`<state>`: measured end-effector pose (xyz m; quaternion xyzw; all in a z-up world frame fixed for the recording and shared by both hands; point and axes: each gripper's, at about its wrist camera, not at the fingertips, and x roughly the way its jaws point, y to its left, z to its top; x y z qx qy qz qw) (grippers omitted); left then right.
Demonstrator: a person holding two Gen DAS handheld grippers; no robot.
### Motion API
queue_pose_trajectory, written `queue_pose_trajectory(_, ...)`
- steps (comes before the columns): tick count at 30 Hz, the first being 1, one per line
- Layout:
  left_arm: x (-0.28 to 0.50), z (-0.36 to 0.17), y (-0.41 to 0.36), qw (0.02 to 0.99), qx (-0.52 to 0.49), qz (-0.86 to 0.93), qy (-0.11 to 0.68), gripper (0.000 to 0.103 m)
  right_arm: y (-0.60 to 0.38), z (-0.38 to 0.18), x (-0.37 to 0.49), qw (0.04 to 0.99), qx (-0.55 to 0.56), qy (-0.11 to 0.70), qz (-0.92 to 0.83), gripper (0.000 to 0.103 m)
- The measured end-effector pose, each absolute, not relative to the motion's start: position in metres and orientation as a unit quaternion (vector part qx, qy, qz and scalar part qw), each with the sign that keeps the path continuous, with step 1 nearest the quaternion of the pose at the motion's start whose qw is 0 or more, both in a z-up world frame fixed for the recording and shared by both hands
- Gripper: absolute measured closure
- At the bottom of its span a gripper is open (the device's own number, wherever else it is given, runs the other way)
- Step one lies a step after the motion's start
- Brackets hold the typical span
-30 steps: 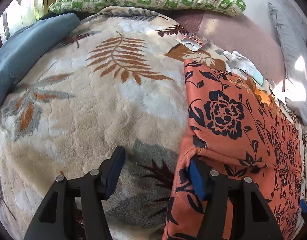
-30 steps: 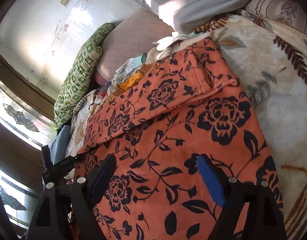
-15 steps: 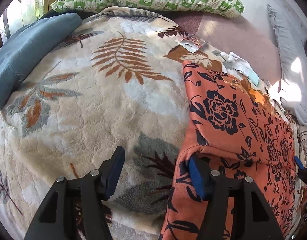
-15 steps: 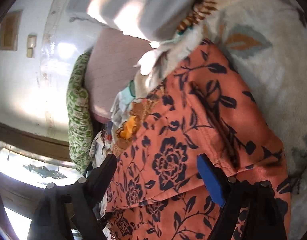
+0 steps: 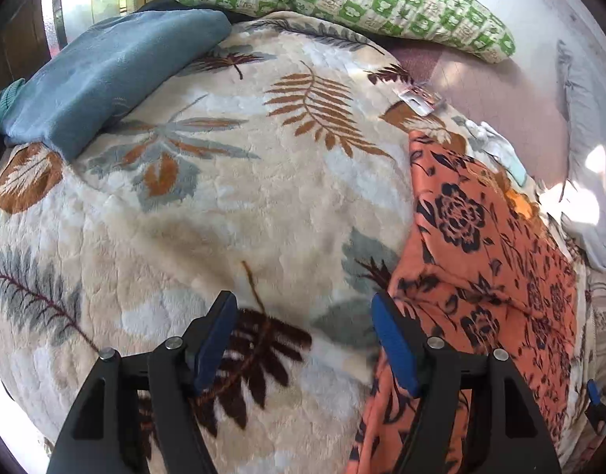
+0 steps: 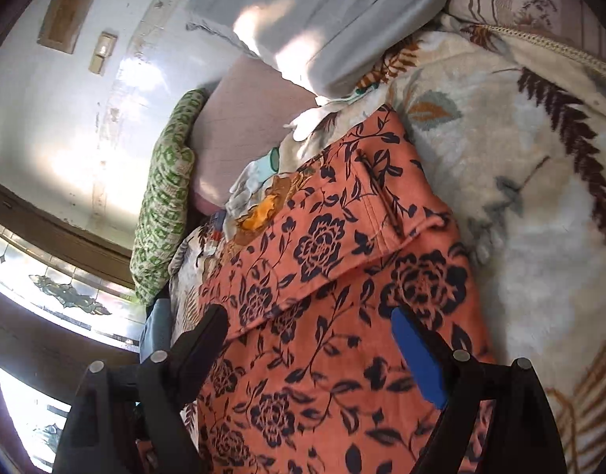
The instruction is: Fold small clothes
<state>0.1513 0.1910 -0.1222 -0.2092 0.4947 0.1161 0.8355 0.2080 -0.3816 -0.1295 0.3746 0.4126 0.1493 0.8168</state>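
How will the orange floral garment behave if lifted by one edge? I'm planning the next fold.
The orange floral garment probably droops limply: its folded flap creases softly. It likely drags on the plush blanket rather than sliding.

left gripper (image 5: 303,339) drawn back off the orange garment (image 5: 480,245), fingers apart

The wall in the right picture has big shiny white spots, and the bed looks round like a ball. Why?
Right wrist view: sunlight glares off the glossy wall and washes out the grey pillow. Left wrist view: the fisheye lens bulges the leaf-print blanket into a dome and darkens the corners; a sun patch burns white at the right edge beside the orange flowered garment.
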Motion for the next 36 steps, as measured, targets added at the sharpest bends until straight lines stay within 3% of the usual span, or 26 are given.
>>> queue_pose_trajectory(6,0.076,-0.121,0.142,0.82,-0.208,0.004,0.534,0.031,-0.387,-0.136,0.111,0.783,0.372,0.474,0.155,0.013)
queue_pose_trajectory(13,0.001,-0.139,0.124,0.799,-0.215,-0.027,0.561,0.031,-0.431,-0.158,0.039,0.791,0.367,0.482,0.086,0.013)
queue_pose_trajectory(23,-0.012,-0.159,0.12,0.779,-0.232,-0.035,0.581,0.032,-0.432,-0.208,0.035,0.771,0.325,0.54,0.087,0.012)
queue_pose_trajectory(26,-0.015,-0.15,0.12,0.791,-0.236,-0.049,0.563,0.044,-0.425,-0.198,0.03,0.778,0.318,0.529,0.117,0.014)
queue_pose_trajectory(32,-0.013,-0.159,0.122,0.778,-0.252,-0.049,0.574,0.044,-0.431,-0.207,0.028,0.773,0.332,0.532,0.094,0.014)
queue_pose_trajectory(33,-0.013,-0.157,0.12,0.781,-0.248,-0.051,0.571,0.048,-0.43,-0.204,0.027,0.773,0.335,0.528,0.105,0.015)
queue_pose_trajectory(34,-0.013,-0.155,0.118,0.784,-0.244,-0.051,0.568,0.067,-0.428,-0.202,0.027,0.772,0.338,0.525,0.116,0.017)
queue_pose_trajectory(36,-0.012,-0.152,0.115,0.787,-0.226,-0.045,0.572,0.089,-0.423,-0.199,0.025,0.775,0.332,0.526,0.114,0.017)
